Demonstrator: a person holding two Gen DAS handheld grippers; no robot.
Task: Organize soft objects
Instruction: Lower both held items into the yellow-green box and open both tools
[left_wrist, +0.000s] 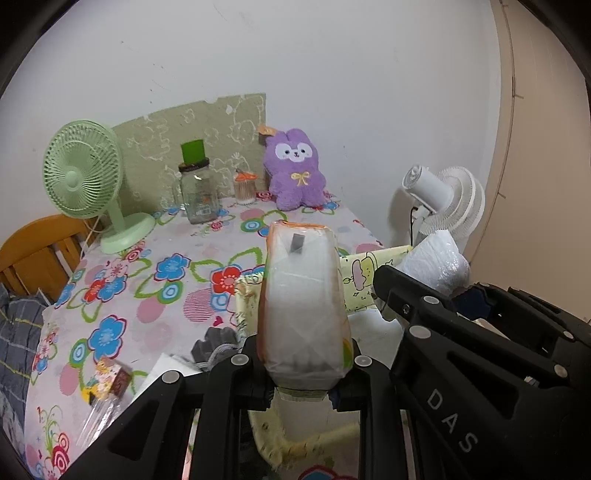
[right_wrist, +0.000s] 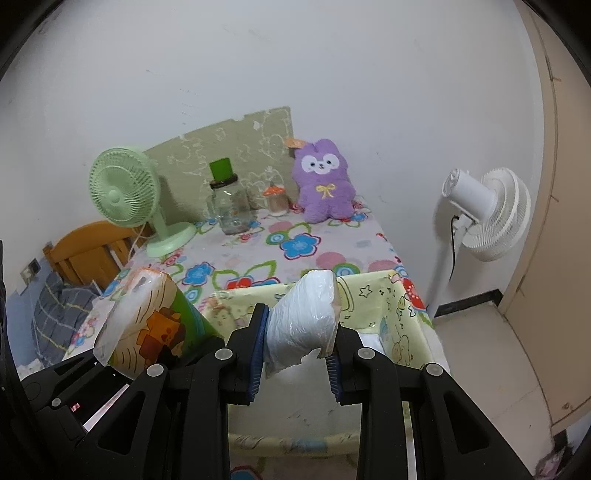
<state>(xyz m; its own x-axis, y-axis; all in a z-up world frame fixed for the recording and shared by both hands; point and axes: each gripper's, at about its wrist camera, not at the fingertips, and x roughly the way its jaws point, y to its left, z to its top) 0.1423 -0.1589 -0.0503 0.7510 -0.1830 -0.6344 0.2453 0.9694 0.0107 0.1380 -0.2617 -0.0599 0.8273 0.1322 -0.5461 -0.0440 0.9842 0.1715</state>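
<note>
— What is the left hand-held gripper (left_wrist: 301, 363) doing?
— It squeezes a tissue pack (left_wrist: 303, 306), held up over the yellow box (left_wrist: 364, 273).
— And the right hand-held gripper (right_wrist: 297, 356)?
— It squeezes a white soft pack (right_wrist: 304, 317) above that box too, at the near edge of the flowery table (right_wrist: 295, 245). A purple bunny (right_wrist: 325, 184) sits at the back.

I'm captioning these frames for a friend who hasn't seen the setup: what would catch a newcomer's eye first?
Each claw clamps a soft pack above a yellow fabric bin: the left claw a tissue pack, the right claw a white plastic-wrapped bundle. Behind, a purple plush bunny leans against the wall on the flowered tablecloth, a green fan at its left.
</note>
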